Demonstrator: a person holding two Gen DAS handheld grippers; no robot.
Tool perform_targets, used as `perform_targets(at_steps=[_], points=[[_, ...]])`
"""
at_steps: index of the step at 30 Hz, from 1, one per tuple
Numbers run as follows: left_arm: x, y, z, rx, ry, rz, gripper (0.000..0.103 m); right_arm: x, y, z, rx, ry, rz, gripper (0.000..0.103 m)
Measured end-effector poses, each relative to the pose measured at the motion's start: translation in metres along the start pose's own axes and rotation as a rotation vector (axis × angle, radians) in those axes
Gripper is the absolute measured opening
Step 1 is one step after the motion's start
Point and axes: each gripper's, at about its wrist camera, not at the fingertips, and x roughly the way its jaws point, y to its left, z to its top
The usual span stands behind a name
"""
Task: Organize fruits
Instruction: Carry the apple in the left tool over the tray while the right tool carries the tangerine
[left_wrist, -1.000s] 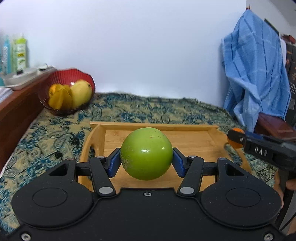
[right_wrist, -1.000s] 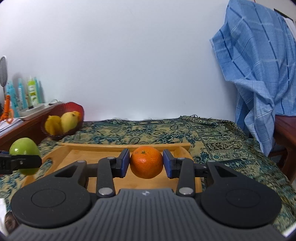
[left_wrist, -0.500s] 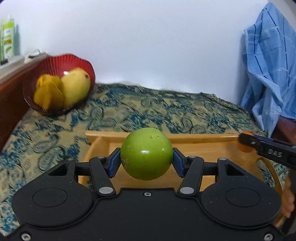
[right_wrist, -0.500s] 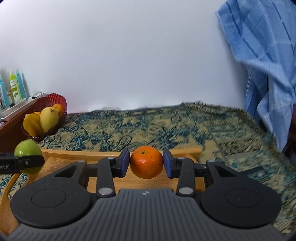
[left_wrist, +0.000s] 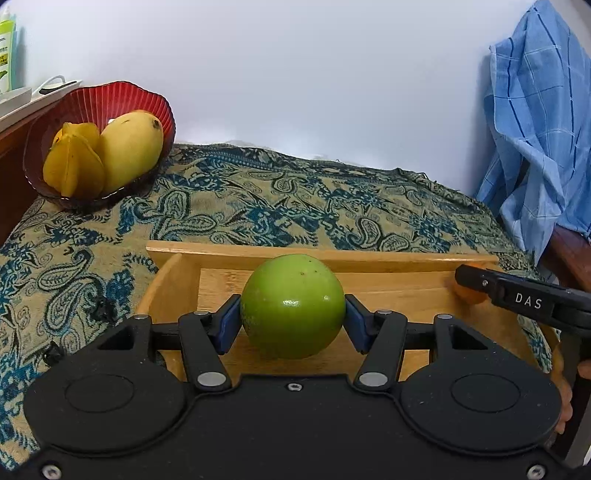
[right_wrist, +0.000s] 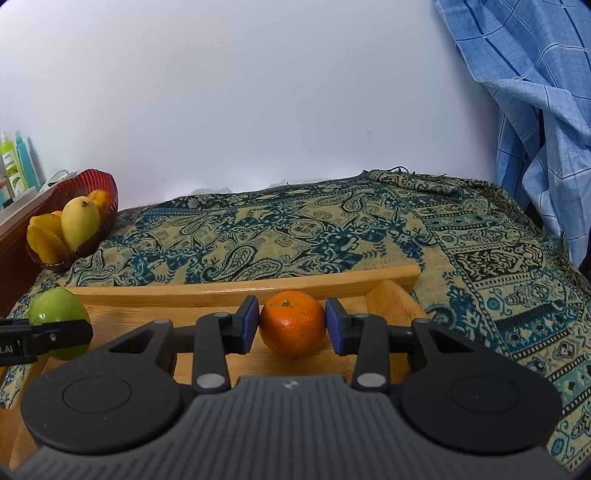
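Fruits: apple (left_wrist: 291, 306) gripped in left jaws, orange (right_wrist: 292, 322) gripped in right jaws, both over tray (left_wrist: 369, 258) | not yet released | mango (left_wrist: 129, 147) left in bowl (left_wrist: 110, 99), cloth's far left corner

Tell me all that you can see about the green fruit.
The green fruit is round, smooth and glossy, with small brown specks near its top. The left gripper is shut on it, one blue pad pressing each side. It sits over the left part of the wooden tray; whether its underside touches the tray is not visible.
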Motion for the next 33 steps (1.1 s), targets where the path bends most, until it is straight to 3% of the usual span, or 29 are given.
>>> perform_targets(at_steps=[33], points=[[0.0077,-0.0018,-0.0010,0.028,-0.012,0.011,0.056,0.0013,0.0011,-0.0008,-0.007,0.010,-0.007,0.045]])
